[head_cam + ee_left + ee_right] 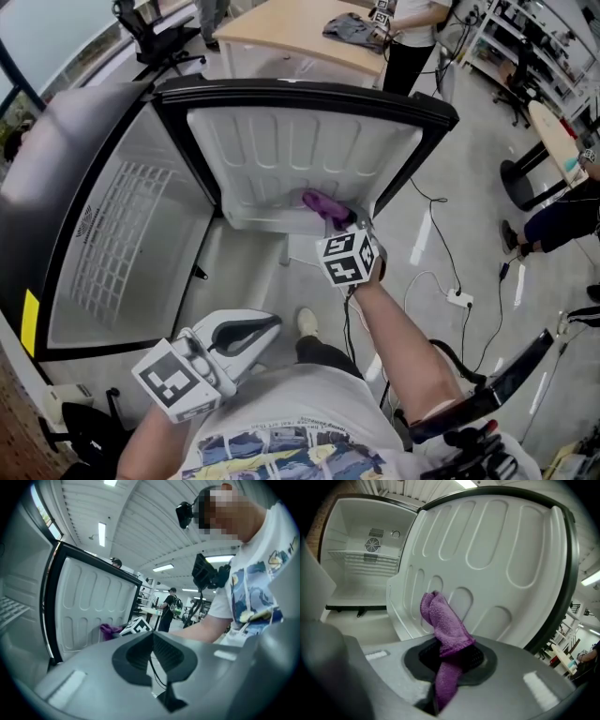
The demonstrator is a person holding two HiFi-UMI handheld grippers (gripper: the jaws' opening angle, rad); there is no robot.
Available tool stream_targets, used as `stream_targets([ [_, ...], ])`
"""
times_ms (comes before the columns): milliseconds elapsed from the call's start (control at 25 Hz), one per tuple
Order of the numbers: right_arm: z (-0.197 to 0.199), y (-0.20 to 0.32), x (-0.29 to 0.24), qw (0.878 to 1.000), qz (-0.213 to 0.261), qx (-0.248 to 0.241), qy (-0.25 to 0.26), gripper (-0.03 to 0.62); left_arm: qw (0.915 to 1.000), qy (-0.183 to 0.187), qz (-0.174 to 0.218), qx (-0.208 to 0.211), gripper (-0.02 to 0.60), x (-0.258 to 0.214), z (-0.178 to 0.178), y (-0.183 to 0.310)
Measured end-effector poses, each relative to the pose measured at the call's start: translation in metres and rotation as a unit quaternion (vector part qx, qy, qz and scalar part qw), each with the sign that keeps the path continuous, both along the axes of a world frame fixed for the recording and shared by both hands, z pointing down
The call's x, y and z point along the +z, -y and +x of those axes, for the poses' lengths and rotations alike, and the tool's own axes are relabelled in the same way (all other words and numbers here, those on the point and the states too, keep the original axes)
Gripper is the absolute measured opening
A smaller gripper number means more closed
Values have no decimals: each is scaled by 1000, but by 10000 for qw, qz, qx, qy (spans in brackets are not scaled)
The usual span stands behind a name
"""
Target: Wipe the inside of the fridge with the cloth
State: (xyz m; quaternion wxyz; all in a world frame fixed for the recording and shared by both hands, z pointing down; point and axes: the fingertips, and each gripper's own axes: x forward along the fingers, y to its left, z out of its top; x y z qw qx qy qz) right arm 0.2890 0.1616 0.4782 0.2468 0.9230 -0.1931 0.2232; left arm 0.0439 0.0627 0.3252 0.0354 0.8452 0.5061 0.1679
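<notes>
The small fridge stands open, its white ribbed door swung wide. A purple cloth is clamped in my right gripper, which is shut on it and holds it against the door's lower shelf. In the right gripper view the cloth sticks up out of the closed jaws in front of the door's inner panel. My left gripper hangs low near my body, away from the fridge, shut with nothing in it.
Inside the fridge a white wire shelf lies against the wall. A power strip and cables lie on the floor to the right. A wooden table and other people stand behind the fridge.
</notes>
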Motion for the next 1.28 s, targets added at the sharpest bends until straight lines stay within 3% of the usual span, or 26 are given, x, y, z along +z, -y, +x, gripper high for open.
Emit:
stream_targets([
  [360, -12, -24, -33, 9987, 217, 383, -260, 51, 9998, -93, -42, 174, 6, -7, -4, -5],
  [520, -20, -15, -58, 9971, 461, 337, -499, 51, 9997, -128, -57, 185, 6, -9, -7, -2],
  [760, -42, 40, -92, 9930, 866, -316, -745, 51, 9997, -166, -114, 109, 6, -11, -16, 6],
  [920, -63, 92, -80, 9889, 1107, -909, -407, 51, 9997, -188, -109, -68, 6, -11, -23, 19],
  [1040, -77, 127, -58, 9865, 1028, -1264, -151, 51, 9995, -94, -136, -263, 6, -14, -29, 29],
  [1280, -78, 172, -17, 9847, 553, -1640, -209, 51, 9976, 58, -98, -678, 6, -11, -40, 55],
])
